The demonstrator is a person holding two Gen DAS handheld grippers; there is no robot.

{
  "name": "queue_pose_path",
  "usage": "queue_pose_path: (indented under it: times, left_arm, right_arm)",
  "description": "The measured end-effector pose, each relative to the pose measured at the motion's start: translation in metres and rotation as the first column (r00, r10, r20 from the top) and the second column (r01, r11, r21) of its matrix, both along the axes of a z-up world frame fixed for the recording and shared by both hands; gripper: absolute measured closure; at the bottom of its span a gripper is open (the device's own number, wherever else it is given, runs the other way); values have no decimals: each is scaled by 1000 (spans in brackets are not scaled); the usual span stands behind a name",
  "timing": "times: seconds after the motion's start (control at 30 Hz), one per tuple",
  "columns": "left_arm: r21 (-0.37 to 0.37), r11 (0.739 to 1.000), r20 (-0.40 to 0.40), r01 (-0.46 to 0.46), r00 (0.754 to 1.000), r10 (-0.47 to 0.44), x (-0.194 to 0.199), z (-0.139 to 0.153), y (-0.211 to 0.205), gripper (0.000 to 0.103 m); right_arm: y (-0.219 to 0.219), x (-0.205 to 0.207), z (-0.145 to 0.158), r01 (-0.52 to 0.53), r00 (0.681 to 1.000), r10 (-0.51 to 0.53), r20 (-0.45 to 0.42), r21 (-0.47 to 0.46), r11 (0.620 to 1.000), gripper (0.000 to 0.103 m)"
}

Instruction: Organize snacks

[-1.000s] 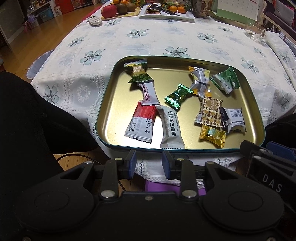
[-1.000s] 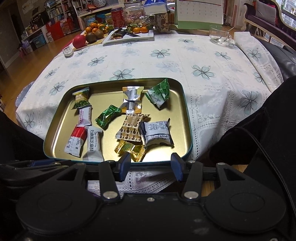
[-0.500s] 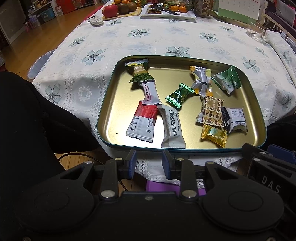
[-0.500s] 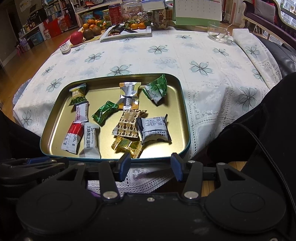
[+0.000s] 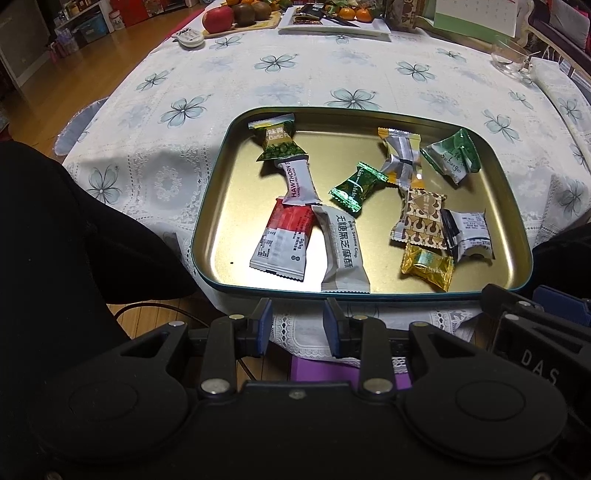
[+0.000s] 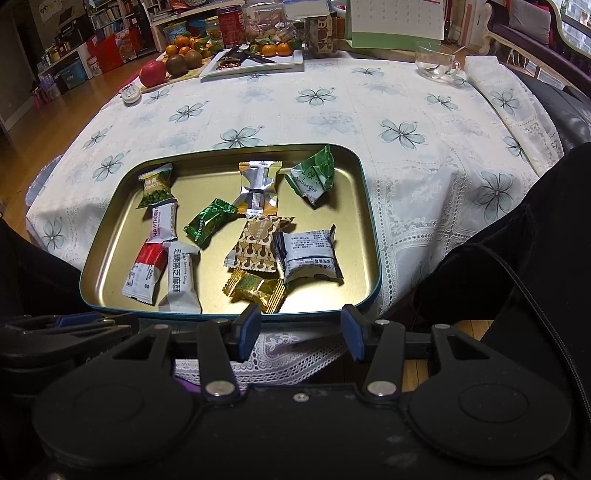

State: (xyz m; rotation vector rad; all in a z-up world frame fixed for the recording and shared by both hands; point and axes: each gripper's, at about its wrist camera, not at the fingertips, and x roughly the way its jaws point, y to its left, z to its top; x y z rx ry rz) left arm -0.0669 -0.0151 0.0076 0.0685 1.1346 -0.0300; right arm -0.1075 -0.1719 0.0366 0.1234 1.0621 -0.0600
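A gold metal tray [image 5: 221, 206] [image 6: 110, 236] with a dark green rim sits at the near edge of the table and holds several wrapped snacks. Among them are a red and white bar [image 5: 284, 240], a white sesame crisp bar [image 5: 343, 251], a green candy [image 5: 356, 186] and a gold candy [image 5: 426, 266] [image 6: 255, 290]. My left gripper [image 5: 297, 325] is open and empty, just short of the tray's near rim, below the white bar. My right gripper [image 6: 301, 332] is open wider and empty, at the near rim by the gold candy.
The table has a white floral cloth [image 6: 406, 133]. At its far side stand fruit on a board [image 6: 166, 66], a white plate [image 6: 258, 62], a glass cup [image 6: 436, 66] and a calendar [image 6: 395, 22]. My dark-clothed legs lie at both sides.
Both grippers have risen and edged a little toward the tray. The snacks have not moved, and both grippers stay open.
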Motion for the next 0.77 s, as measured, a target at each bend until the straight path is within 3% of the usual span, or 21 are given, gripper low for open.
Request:
queue_pose_path:
  times: [0.77]
  left_arm:
    - [2, 1000, 3, 12, 1000, -12, 0, 0, 0, 62]
  right_arm:
    - [1, 1, -1, -6, 1000, 6, -10, 1, 1000, 53]
